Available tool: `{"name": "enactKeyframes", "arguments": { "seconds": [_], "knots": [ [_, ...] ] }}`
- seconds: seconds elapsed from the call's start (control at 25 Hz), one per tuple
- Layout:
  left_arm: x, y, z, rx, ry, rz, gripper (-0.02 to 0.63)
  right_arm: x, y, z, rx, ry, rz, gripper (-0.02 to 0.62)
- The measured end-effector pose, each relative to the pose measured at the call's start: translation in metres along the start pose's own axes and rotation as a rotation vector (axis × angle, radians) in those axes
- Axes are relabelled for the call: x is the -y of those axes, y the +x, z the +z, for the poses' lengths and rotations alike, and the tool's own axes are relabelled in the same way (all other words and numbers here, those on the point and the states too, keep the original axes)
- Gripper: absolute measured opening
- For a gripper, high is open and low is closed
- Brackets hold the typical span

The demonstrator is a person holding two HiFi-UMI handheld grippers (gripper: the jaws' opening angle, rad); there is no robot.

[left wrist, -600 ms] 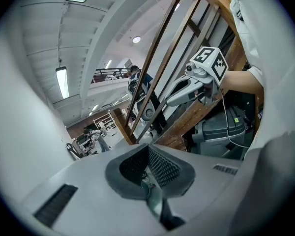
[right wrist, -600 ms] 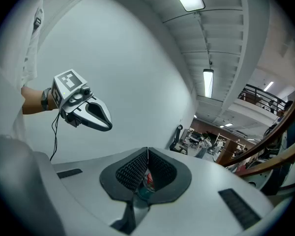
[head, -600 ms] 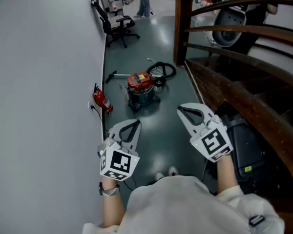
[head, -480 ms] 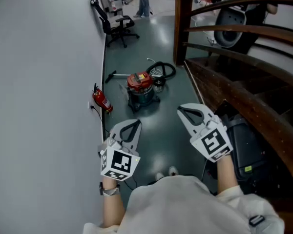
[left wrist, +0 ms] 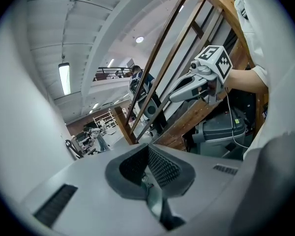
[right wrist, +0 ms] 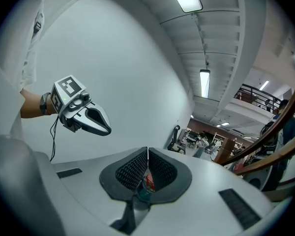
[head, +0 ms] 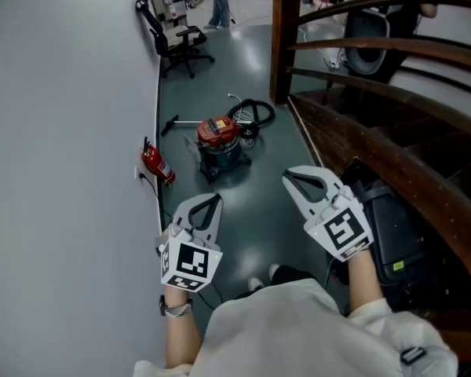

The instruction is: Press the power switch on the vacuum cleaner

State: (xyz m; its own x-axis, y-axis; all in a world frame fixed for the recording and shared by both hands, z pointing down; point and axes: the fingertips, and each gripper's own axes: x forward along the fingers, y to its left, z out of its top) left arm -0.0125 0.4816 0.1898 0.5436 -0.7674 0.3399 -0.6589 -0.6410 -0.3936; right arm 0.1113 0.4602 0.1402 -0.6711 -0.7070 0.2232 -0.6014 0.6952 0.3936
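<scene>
The vacuum cleaner (head: 220, 141) stands on the dark green floor ahead, with a red lid, a teal drum and a black hose (head: 253, 115) coiled behind it. Through the gap under the right gripper's jaws a sliver of the vacuum cleaner (right wrist: 147, 183) shows. My left gripper (head: 206, 203) is held near the white wall, shut and empty, well short of the vacuum. My right gripper (head: 297, 179) hovers beside the wooden stair, also shut with nothing in it. In each gripper view the jaws meet tip to tip, and the other gripper shows: the right gripper (left wrist: 174, 96), the left gripper (right wrist: 106, 128).
A red fire extinguisher (head: 156, 165) sits against the white wall on the left. A wooden staircase railing (head: 361, 93) runs along the right, with a black case (head: 388, 238) beneath it. Black office chairs (head: 173, 39) stand further back.
The view has moved forward and shifted a little; the vacuum and extinguisher sit slightly higher and further left in the head view. Both grippers keep their pose and stay shut.
</scene>
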Motion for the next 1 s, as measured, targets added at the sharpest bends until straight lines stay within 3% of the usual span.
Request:
{"name": "enactKeyframes", "arguments": {
  "seconds": [0.44, 1.0],
  "knots": [
    [-0.014, 0.018, -0.012, -0.013, 0.001, -0.040, -0.003, 0.006, 0.027, -0.006, -0.023, 0.011, -0.010, 0.031],
    [-0.058, 0.049, -0.018, -0.018, -0.013, 0.010, -0.003, 0.038, 0.071, -0.003, 0.005, -0.028, -0.012, 0.031]
  ]
}}
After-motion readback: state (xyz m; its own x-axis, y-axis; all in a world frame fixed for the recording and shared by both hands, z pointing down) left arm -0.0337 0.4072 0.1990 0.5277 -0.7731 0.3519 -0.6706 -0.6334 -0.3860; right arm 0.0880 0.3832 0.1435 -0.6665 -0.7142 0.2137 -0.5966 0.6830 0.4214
